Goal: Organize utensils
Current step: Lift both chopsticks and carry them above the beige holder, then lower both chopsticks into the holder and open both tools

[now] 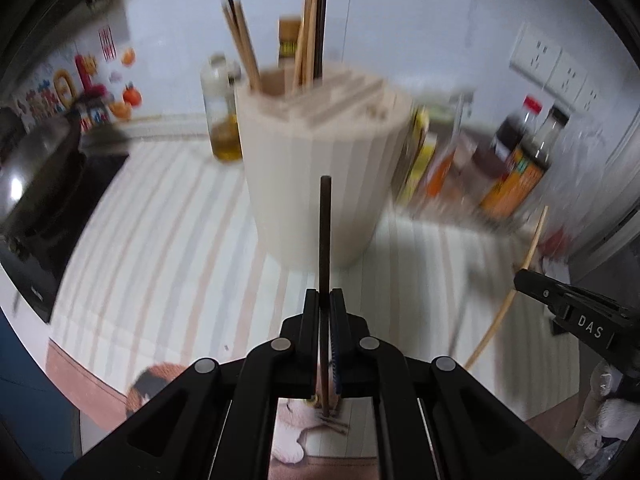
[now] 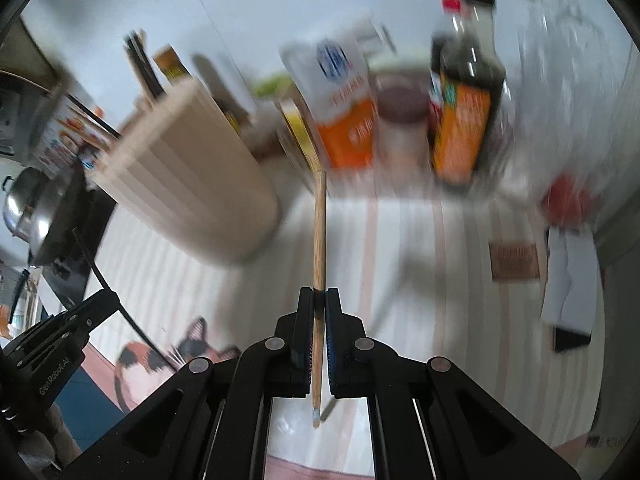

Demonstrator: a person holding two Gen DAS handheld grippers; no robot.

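Note:
My left gripper [image 1: 324, 294] is shut on a dark brown chopstick [image 1: 325, 232] that sticks up in front of the cream ribbed utensil holder [image 1: 320, 184]. Several chopsticks [image 1: 244, 48] stand in the holder's top slots. My right gripper [image 2: 319, 293] is shut on a light wooden chopstick [image 2: 320, 232], which points toward the bottles. In the right wrist view the utensil holder [image 2: 188, 176] lies up and to the left. The right gripper's light chopstick [image 1: 508, 300] shows at the right of the left wrist view. Both views are blurred.
A striped mat [image 1: 180, 240] with a cat print covers the counter. Sauce bottles [image 1: 516, 160], an oil bottle [image 1: 222, 112] and cartons [image 2: 344, 112] stand behind the holder. A steel pot [image 1: 36, 168] on a black hob sits at the left. Papers [image 2: 568, 280] lie at the right.

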